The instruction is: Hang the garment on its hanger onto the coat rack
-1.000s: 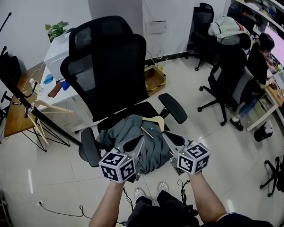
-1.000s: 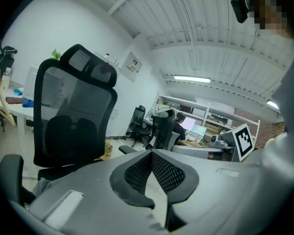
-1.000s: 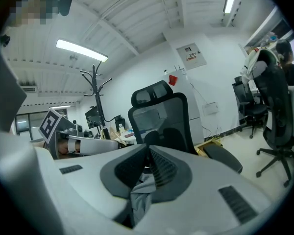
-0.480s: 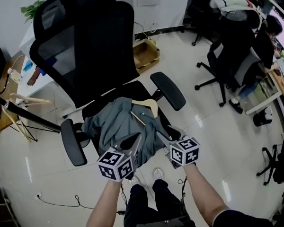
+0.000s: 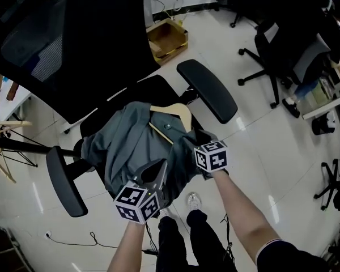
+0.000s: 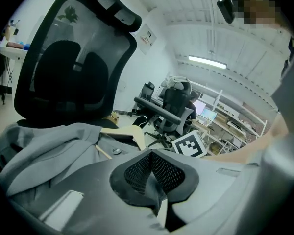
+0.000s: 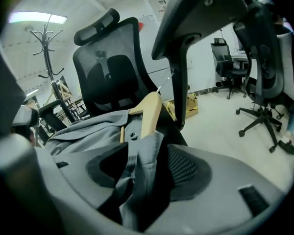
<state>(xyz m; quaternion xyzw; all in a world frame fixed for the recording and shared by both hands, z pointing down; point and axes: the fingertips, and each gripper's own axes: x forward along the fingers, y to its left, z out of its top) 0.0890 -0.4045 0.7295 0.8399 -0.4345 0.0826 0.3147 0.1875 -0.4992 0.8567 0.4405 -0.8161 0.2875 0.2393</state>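
A grey garment (image 5: 124,146) lies crumpled on the seat of a black office chair (image 5: 73,33), with a wooden hanger (image 5: 173,115) inside its collar. My right gripper (image 5: 188,143) sits at the garment's right edge just below the hanger. Its jaws are opening, and a fold of the grey cloth (image 7: 137,175) hangs loose between the pads. The hanger (image 7: 149,114) lies just ahead of them. My left gripper (image 5: 158,166) hovers at the garment's near edge, jaws together with nothing in them. The coat rack (image 7: 48,48) stands behind the chair.
The chair's armrests (image 5: 207,89) flank the seat. A dark pole (image 5: 22,146) with spare wooden hangers crosses the left edge. A cardboard box (image 5: 167,35) sits on the floor behind the chair. More office chairs (image 5: 289,50) stand at the right.
The view has dropped closer over the chair seat. My right gripper moved forward toward the hanger and its jaws spread apart. The left gripper stayed shut at the garment's near edge.
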